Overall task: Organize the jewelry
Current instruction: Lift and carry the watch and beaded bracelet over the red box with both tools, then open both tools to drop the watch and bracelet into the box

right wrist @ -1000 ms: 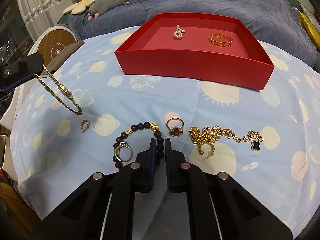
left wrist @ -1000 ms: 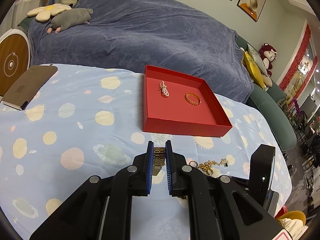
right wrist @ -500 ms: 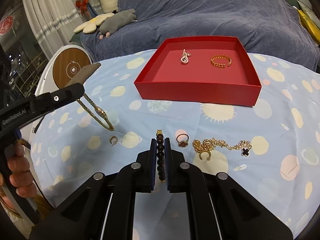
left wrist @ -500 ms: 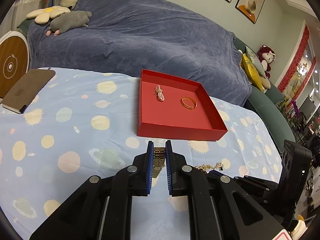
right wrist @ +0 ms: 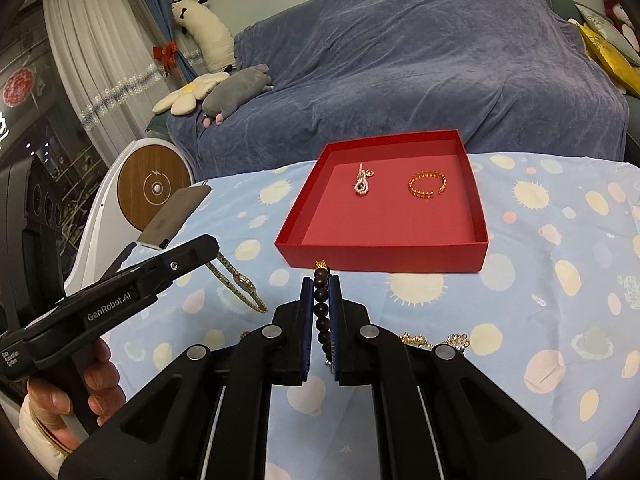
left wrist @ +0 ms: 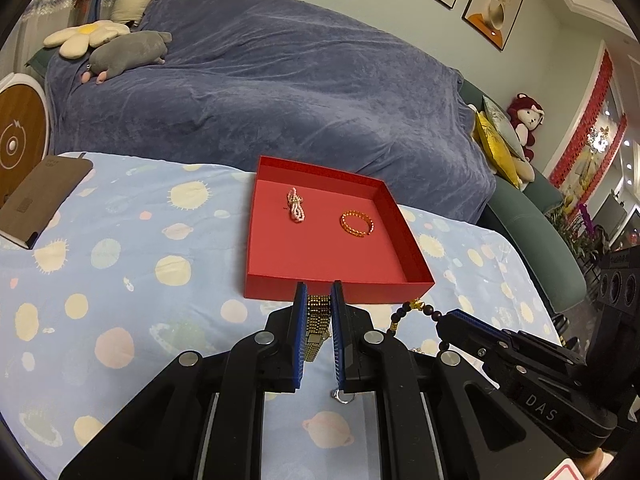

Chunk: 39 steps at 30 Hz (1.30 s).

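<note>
A red tray sits on the blue spotted cloth and holds a pearl piece and a gold bangle. My left gripper is shut on a gold watch, held above the cloth just before the tray's near wall; the watch also hangs in the right wrist view. My right gripper is shut on a dark bead bracelet, lifted near the tray's front; the bracelet shows in the left wrist view.
A gold chain necklace and a silver ring lie on the cloth near me. A brown notebook lies at the left edge. A blue-covered sofa stands behind the table, a round wooden device to the left.
Both grippers have risen and moved toward the tray. The right gripper has lifted the bead bracelet off the cloth. The left gripper still holds the watch.
</note>
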Available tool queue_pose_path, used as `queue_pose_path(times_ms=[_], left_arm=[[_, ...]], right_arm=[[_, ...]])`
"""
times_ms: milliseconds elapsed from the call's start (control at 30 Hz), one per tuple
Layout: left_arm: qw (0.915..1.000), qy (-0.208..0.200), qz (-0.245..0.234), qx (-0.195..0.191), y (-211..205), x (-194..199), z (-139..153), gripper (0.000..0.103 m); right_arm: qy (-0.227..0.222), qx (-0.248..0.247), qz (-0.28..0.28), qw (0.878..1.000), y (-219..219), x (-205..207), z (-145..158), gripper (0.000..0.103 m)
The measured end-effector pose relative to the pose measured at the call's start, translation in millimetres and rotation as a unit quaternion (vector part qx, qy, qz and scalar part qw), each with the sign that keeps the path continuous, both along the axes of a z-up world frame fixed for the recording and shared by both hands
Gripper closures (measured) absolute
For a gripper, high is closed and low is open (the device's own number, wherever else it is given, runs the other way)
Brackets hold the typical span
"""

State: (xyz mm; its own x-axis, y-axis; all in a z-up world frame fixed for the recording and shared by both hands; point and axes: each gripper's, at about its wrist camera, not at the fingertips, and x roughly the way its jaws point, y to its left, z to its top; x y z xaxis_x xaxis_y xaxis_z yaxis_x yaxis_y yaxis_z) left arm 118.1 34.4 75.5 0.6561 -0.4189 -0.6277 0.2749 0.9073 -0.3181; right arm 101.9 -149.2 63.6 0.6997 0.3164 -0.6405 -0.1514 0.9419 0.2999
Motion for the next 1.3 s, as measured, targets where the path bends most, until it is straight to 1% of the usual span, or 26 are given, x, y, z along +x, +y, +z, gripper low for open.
queue_pose_path(times_ms=[100,200,367,567,700,800,900,1000,1100,1133,1200,1233,1267,1300], left_arm=[[1.0000,-0.004,-0.002,0.001,-11,12,8,0.094],[0.9999,-0.011,-0.004,0.011,-23,28,17,0.094],[0.9996,-0.017,0.003,0.022,-36,68,20,0.094],[0.9991,-0.006,0.020,0.037,-44,117,4,0.094],[0.9990,-0.002,0.024,0.038,-49,141,-7,0.094],[0.9987,0.003,0.023,0.044,-53,156,-18,0.094],[0.9986,0.017,0.029,0.042,-54,170,-31,0.094],[0.9979,0.027,0.034,0.049,-55,178,-42,0.094],[0.9972,0.041,0.038,0.050,-54,185,-52,0.094],[0.9968,0.045,0.041,0.051,-53,186,-54,0.094],[0.9959,0.045,0.052,0.060,-52,185,-55,0.092],[0.9958,0.042,0.052,0.062,-52,185,-54,0.091],[0.9956,0.039,0.054,0.066,-51,184,-52,0.086],[0.9951,0.034,0.060,0.072,-49,182,-49,0.075]], right_arm=[[-0.010,-0.008,-0.011,1.000,-5,14,10,0.096],[-0.015,-0.012,-0.028,0.999,-16,36,17,0.096],[-0.007,-0.017,-0.056,0.998,-37,76,14,0.096],[0.001,-0.033,-0.067,0.997,-43,116,1,0.096],[0.021,-0.033,-0.060,0.997,-38,138,-16,0.096],[0.037,-0.036,-0.056,0.997,-34,154,-32,0.096],[0.050,-0.046,-0.056,0.996,-31,164,-47,0.096],[0.064,-0.053,-0.061,0.995,-36,172,-61,0.096],[0.072,-0.069,-0.073,0.992,-43,175,-68,0.095],[0.071,-0.077,-0.082,0.991,-46,175,-69,0.092],[0.064,-0.090,-0.097,0.989,-50,173,-66,0.080],[0.057,-0.095,-0.105,0.988,-52,170,-64,0.067],[0.048,-0.098,-0.110,0.988,-53,167,-60,0.060],[0.042,-0.100,-0.112,0.988,-53,165,-57,0.060]])
